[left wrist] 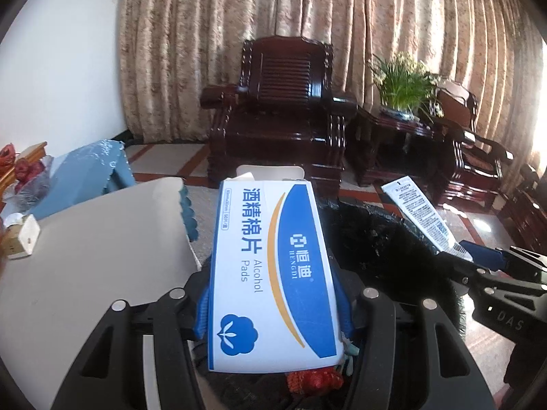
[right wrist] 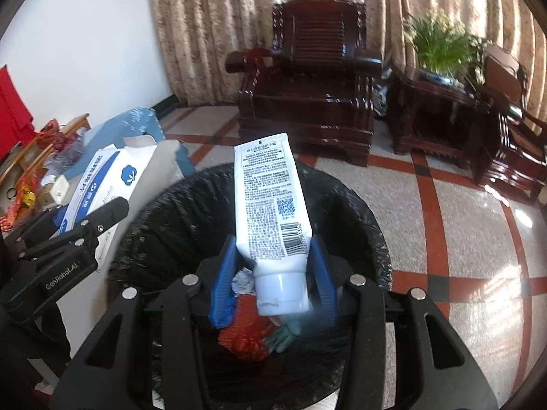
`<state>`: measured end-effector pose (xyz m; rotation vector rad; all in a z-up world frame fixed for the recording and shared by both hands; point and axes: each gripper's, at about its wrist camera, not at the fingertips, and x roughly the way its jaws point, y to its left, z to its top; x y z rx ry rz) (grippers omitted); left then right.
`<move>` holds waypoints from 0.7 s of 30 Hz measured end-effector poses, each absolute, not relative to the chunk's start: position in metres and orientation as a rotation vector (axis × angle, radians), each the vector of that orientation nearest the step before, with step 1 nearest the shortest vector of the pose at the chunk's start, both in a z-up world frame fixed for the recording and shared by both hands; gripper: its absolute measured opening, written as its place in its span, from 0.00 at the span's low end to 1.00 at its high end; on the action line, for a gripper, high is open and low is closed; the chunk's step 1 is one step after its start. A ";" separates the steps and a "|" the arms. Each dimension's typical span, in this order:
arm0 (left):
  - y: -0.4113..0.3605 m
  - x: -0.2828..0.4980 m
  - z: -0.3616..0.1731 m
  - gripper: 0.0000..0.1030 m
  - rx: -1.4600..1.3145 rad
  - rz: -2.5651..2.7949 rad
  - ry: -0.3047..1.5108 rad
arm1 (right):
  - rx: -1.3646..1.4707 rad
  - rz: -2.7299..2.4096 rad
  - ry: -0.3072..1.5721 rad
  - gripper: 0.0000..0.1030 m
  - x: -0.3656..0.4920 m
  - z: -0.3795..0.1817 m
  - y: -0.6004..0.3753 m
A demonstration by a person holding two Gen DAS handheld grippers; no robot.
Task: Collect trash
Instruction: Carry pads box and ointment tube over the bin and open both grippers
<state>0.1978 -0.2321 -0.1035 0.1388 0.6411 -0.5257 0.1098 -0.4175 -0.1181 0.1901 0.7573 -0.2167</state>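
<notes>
A bin lined with a black bag (right wrist: 342,205) gapes wide beneath both grippers, its mouth unobstructed; red netting (right wrist: 244,341) and other trash lie low at the bottom. A grey desk (left wrist: 85,249) crowds the bin's left rim. Tiled floor (right wrist: 461,222) spreads open to the right, bounded farther off by dark wooden armchairs (right wrist: 307,78).
</notes>
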 end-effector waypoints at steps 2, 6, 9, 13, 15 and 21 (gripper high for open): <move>-0.239 0.201 -0.110 0.53 0.148 -0.526 0.650 | 0.194 -0.223 0.771 0.41 0.115 -0.125 -0.427; -0.253 0.208 -0.123 0.53 0.166 -0.546 0.678 | 0.199 -0.236 0.798 0.41 0.123 -0.140 -0.435; -0.257 0.214 -0.130 0.54 0.164 -0.565 0.710 | 0.189 -0.255 0.816 0.44 0.129 -0.149 -0.440; -0.254 0.218 -0.128 0.68 0.141 -0.580 0.719 | 0.173 -0.280 0.809 0.66 0.128 -0.153 -0.443; -0.248 0.216 -0.123 0.73 0.142 -0.578 0.702 | 0.173 -0.290 0.800 0.81 0.124 -0.151 -0.443; -0.227 0.208 -0.102 0.89 0.127 -0.559 0.675 | 0.247 -0.267 0.756 0.95 0.109 -0.133 -0.442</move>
